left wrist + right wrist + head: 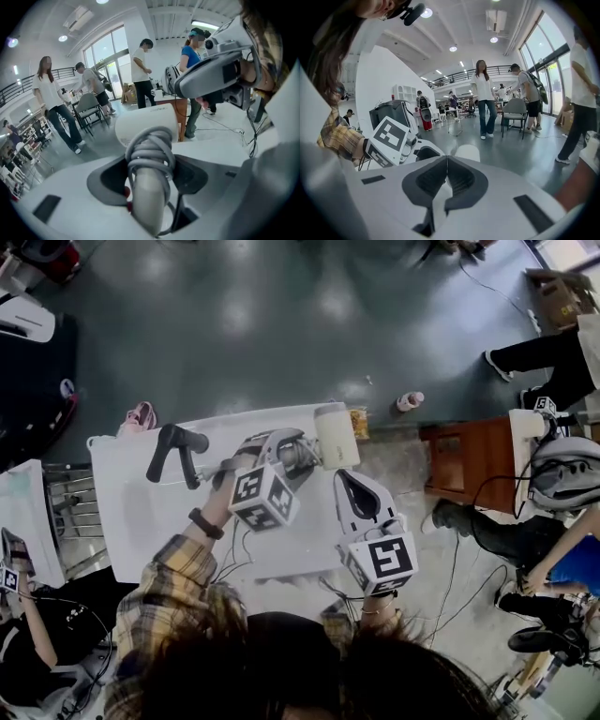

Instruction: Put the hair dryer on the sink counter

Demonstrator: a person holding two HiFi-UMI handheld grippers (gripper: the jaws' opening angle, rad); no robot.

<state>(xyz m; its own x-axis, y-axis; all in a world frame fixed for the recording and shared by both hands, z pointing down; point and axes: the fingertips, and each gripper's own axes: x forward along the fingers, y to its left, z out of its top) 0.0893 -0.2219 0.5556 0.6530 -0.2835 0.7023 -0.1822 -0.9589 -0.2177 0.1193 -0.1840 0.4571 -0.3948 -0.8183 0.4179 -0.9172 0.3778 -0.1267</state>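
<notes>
The white hair dryer (336, 435) hangs over the far right part of the white sink counter (141, 512), barrel pointing away from me. My left gripper (289, 452) is shut on its handle (149, 197), which has the grey cord wound round it, and the barrel (147, 125) shows just beyond the jaws. In the left gripper view the left gripper (150, 174) has its dark pads on both sides of the handle. My right gripper (357, 495) is near the counter's right edge, its jaws pressed together with nothing in them; the right gripper (446, 161) looks out over the room.
A black faucet (178, 448) stands at the counter's far left. A brown wooden stand (469, 460) is to the right, with a small bottle (410, 401) on the grey floor. People stand or sit around, at the right (553, 352) and left (23, 615). Cables run across the floor.
</notes>
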